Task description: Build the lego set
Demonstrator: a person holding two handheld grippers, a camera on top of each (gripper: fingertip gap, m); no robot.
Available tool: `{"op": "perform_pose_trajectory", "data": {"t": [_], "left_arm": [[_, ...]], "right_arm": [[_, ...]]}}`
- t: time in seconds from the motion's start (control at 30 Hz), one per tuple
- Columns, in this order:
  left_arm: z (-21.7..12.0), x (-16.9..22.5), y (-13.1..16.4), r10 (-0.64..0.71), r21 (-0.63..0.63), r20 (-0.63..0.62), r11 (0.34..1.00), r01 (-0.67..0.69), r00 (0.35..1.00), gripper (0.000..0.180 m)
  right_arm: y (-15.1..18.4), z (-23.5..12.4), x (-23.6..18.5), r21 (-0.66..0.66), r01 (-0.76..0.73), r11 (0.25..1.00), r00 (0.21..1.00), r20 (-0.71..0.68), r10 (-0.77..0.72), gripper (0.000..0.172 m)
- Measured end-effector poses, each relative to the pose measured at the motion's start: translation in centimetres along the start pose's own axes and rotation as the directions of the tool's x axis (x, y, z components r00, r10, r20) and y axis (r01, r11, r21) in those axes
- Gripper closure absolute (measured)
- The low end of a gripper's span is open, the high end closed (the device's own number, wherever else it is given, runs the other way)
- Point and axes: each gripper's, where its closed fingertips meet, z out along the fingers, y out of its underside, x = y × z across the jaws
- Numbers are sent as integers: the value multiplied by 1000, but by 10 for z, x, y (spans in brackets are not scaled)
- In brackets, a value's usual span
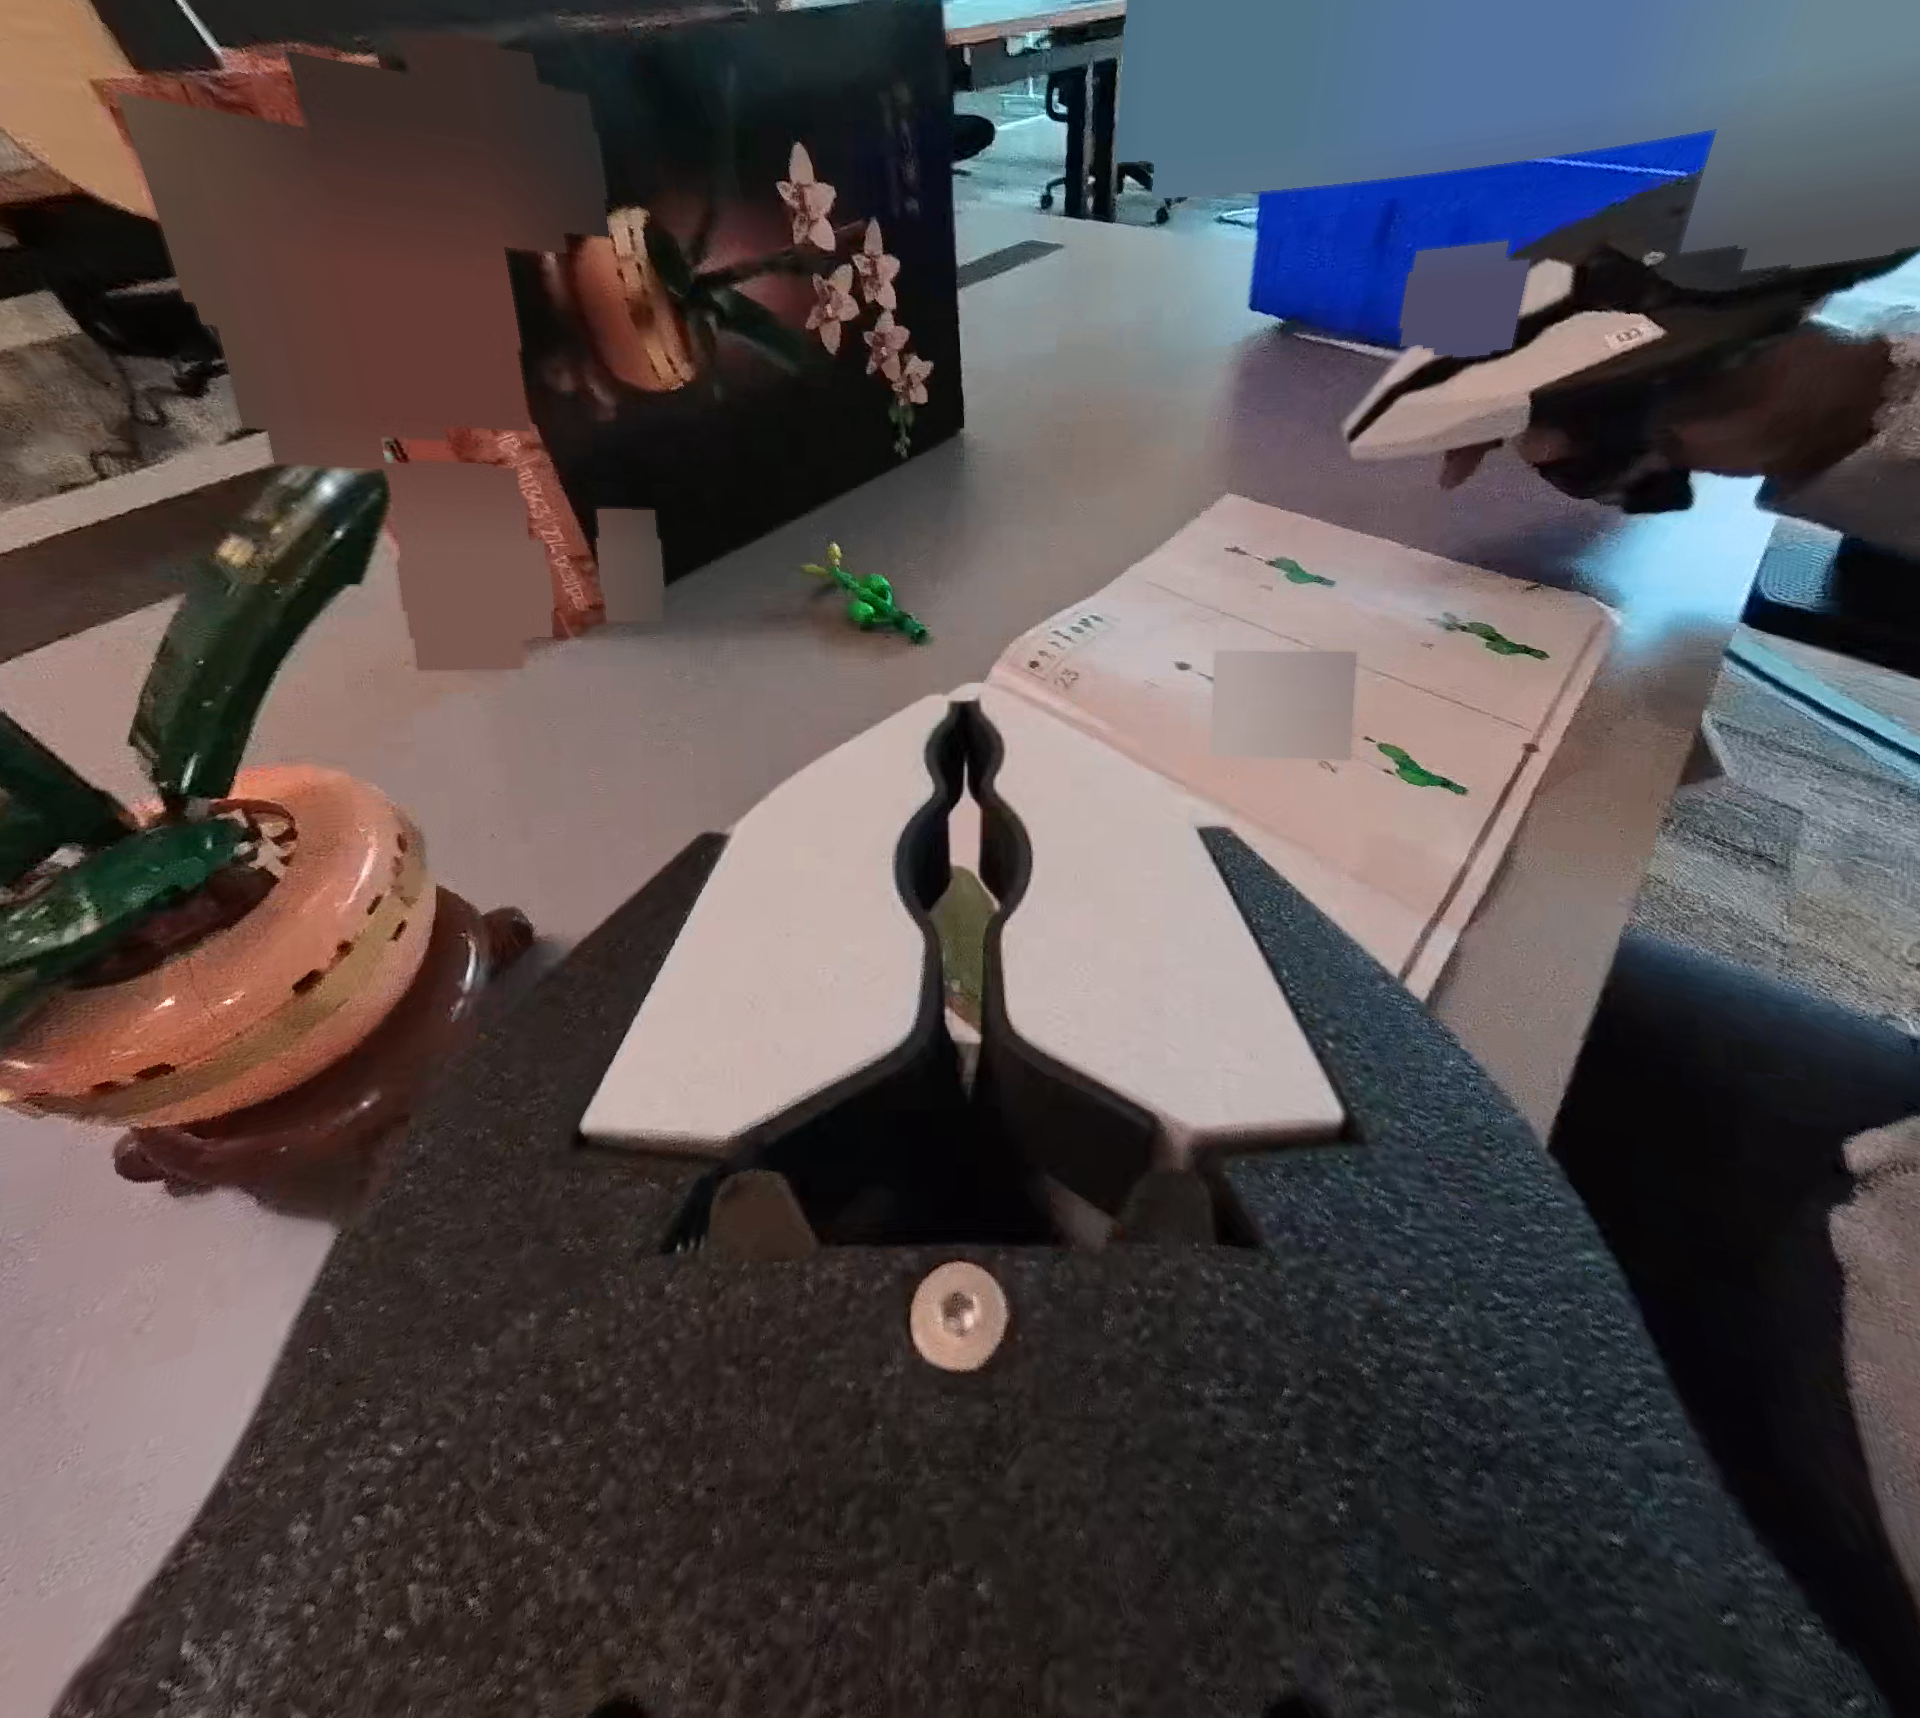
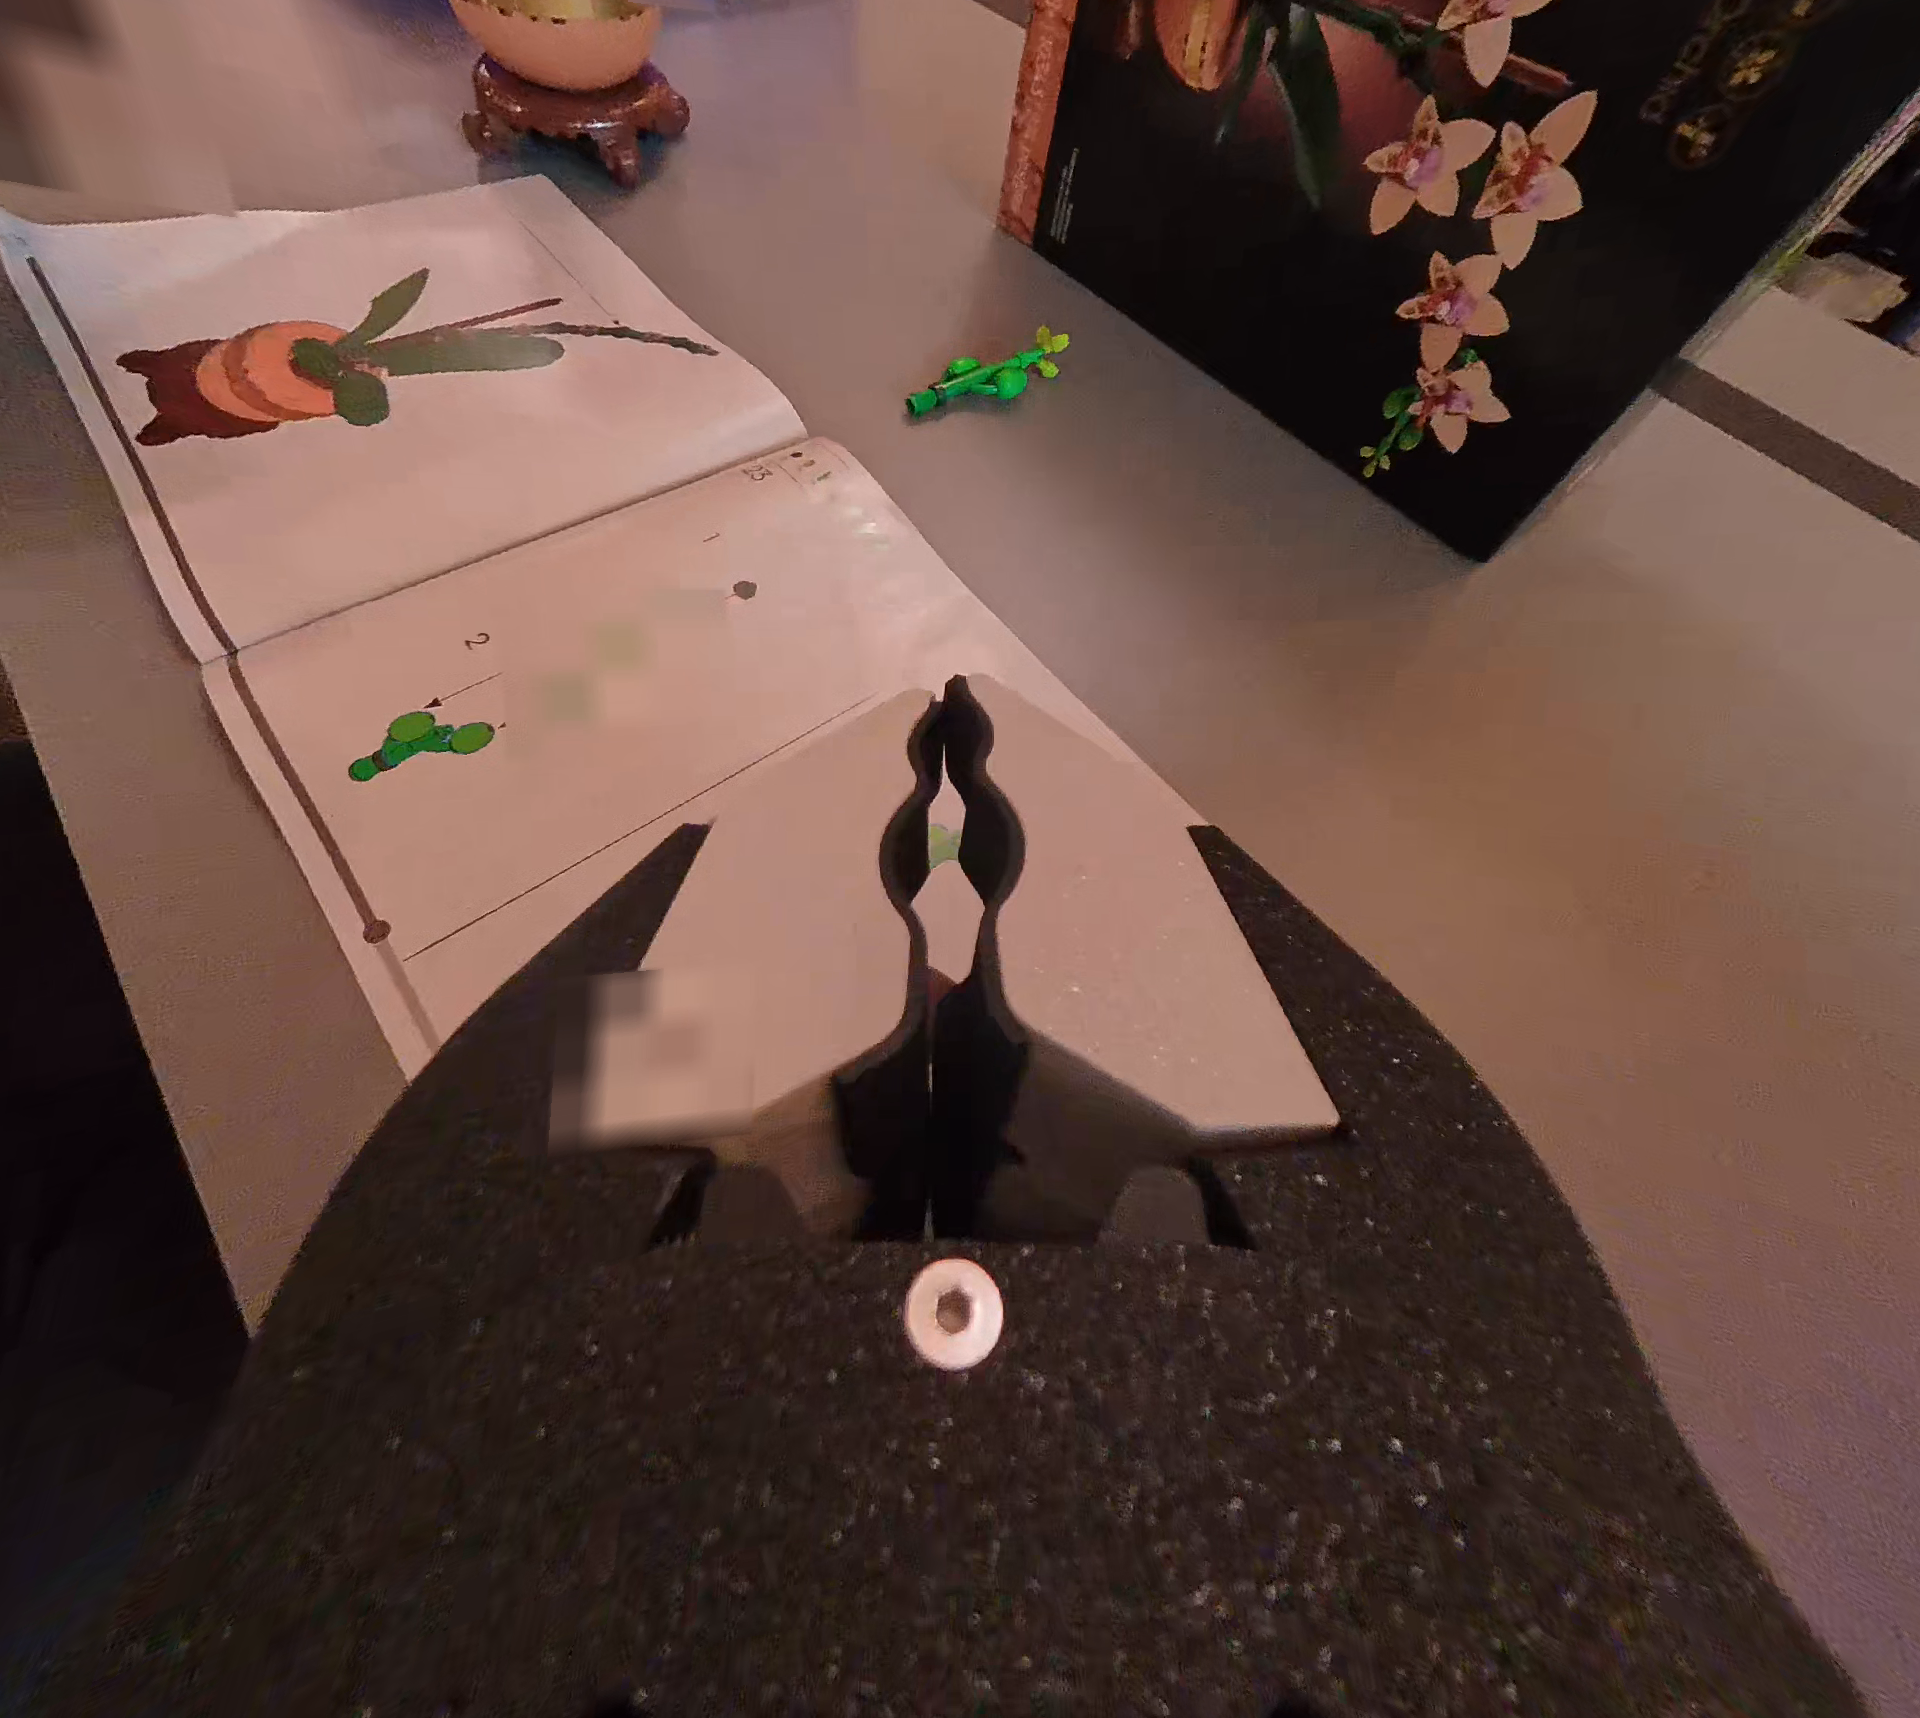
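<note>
Glossy open booklet (image 2: 499,525); knobbly green sprig (image 2: 987,382).

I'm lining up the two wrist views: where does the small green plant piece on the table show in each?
Left wrist view: the green plant piece lies at centre, just above the gripper, before the dark flower box.
Right wrist view: right of centre, between the open booklet and the box.
Shared landmark: the flower box.
</note>
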Motion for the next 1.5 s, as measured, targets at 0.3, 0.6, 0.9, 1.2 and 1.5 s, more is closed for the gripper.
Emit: {"op": "perform_pose_trajectory", "data": {"t": [0.3,0.6,0.9,1.2,1.5], "left_arm": [[-41,-84,29,-64,-214,304,968,133,951,45],[-41,-138,68,-121,-280,136,947,155,983,49],[-22,-158,86,-69,-345,-13,937,60,998,66],[-8,-160,83,-3,-326,-109,945,-33,994,109],[6,-120,30,75,-307,-166,944,-124,983,109]], "right_arm": [[-4,17,-24,-75,-69,995,985,150,80,56],[-117,122,-95,-40,183,982,827,546,-132,48],[-134,278,-129,-32,182,983,787,604,-126,61],[-136,298,-146,67,265,962,746,617,-249,97],[-155,235,-124,55,271,961,792,554,-255,97]]}}
